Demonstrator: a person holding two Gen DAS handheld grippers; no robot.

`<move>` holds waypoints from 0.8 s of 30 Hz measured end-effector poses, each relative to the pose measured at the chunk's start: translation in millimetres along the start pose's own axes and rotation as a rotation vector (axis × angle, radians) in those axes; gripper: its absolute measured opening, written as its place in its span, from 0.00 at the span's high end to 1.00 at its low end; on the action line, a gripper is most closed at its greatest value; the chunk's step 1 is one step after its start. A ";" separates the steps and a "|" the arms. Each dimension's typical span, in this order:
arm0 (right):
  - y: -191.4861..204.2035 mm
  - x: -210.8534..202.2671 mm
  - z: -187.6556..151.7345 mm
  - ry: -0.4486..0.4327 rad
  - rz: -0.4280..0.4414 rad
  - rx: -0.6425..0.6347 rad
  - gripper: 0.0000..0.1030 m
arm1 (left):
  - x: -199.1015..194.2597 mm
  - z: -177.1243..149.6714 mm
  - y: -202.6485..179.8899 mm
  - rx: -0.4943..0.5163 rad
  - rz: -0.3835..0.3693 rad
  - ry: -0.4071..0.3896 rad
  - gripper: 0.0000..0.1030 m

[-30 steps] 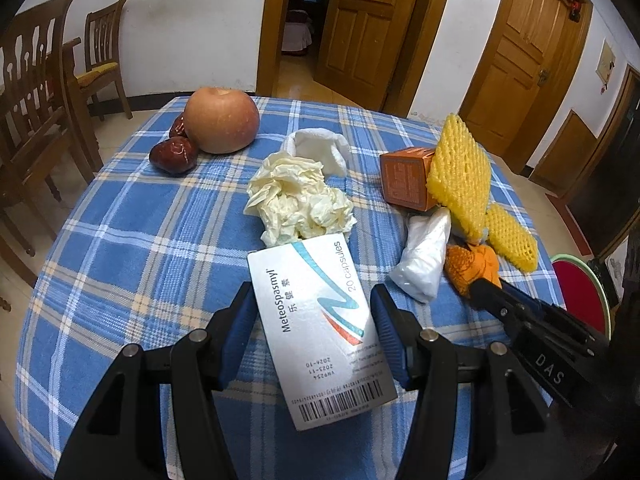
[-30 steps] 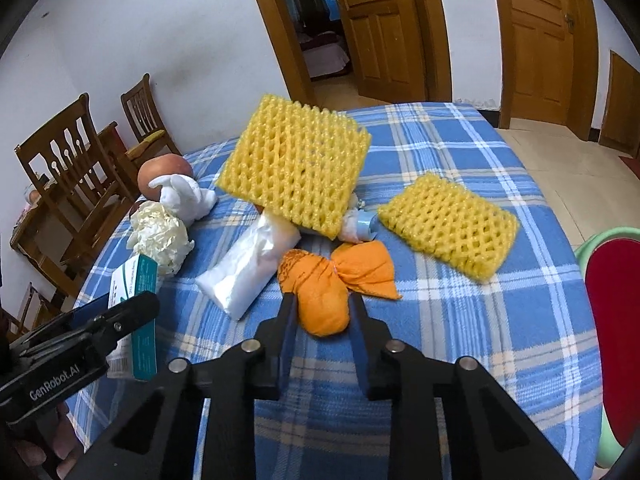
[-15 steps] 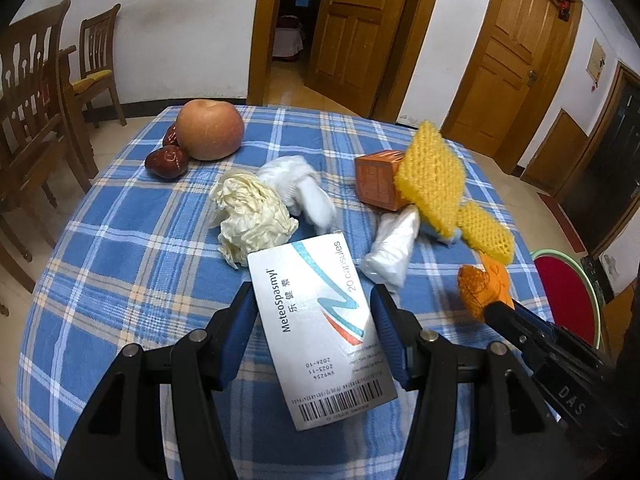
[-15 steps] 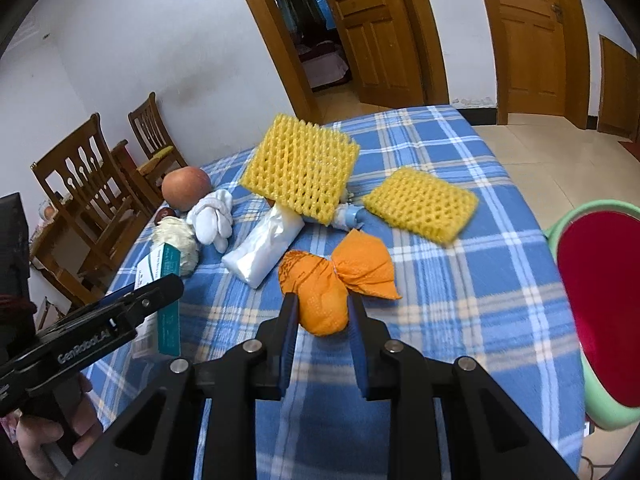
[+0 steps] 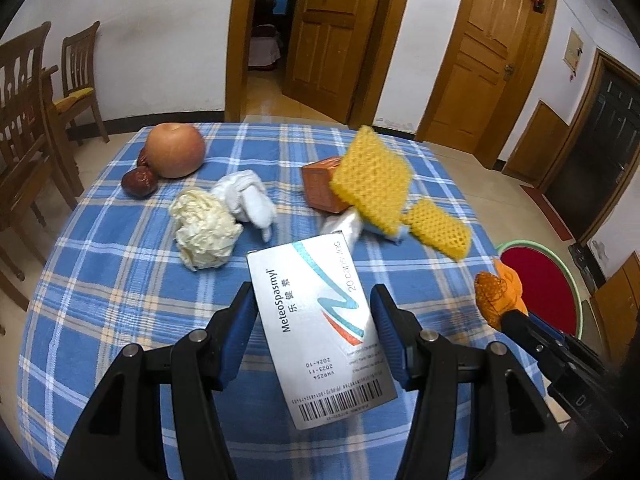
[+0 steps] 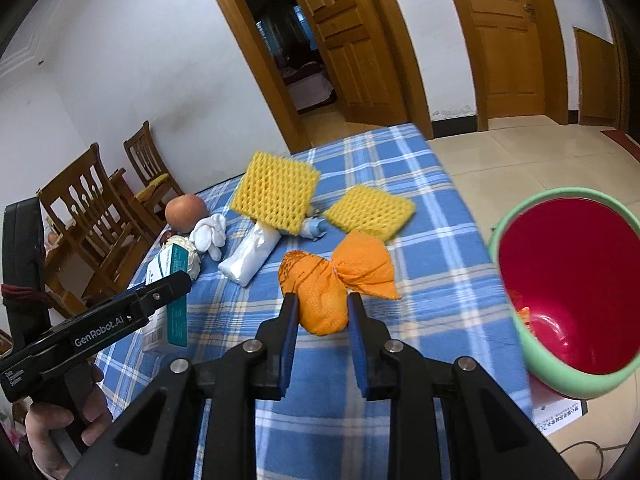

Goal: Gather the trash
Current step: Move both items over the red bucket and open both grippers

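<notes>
My left gripper (image 5: 311,307) is shut on a white MeteoSpasmyl medicine box (image 5: 320,328) and holds it above the blue checked table (image 5: 100,280). The box also shows in the right wrist view (image 6: 168,300). My right gripper (image 6: 322,310) is shut on an orange knotted bag (image 6: 332,280), lifted above the table's right side; it shows in the left wrist view (image 5: 498,294). A red bin with a green rim (image 6: 568,280) stands on the floor to the right, also seen in the left wrist view (image 5: 540,280).
On the table lie two yellow foam nets (image 5: 372,180) (image 5: 438,228), an orange carton (image 5: 320,188), a white plastic bag (image 6: 252,256), crumpled paper (image 5: 204,228), a white tissue (image 5: 248,196), an apple (image 5: 174,150) and dates (image 5: 138,182). Wooden chairs (image 5: 24,120) stand at left.
Both grippers have lifted and pulled back from the table with their loads. The right gripper has swung right, bringing the red bin into its view.
</notes>
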State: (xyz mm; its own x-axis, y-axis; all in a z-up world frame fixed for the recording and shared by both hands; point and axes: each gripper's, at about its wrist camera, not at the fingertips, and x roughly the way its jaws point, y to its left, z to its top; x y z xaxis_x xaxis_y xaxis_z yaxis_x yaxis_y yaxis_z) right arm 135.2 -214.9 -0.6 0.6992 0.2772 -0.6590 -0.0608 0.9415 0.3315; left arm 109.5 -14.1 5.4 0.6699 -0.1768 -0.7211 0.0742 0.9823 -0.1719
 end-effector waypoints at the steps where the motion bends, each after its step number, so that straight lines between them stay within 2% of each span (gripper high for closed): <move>1: -2.9 -3.7 -0.4 -0.005 -0.004 0.004 0.74 | -0.1 0.5 -4.3 0.006 -0.005 0.000 0.43; 24: -95.8 -68.1 -0.3 -0.109 -0.148 0.154 0.74 | 18.1 7.2 -106.9 0.163 -0.132 0.035 0.43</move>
State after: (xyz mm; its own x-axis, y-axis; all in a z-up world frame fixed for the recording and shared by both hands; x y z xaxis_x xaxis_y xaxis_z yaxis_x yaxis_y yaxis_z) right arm 93.2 -323.9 12.3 0.7657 0.1084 -0.6341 0.1517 0.9275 0.3417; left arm 119.0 -121.9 15.5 0.6208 -0.3039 -0.7227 0.2805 0.9469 -0.1573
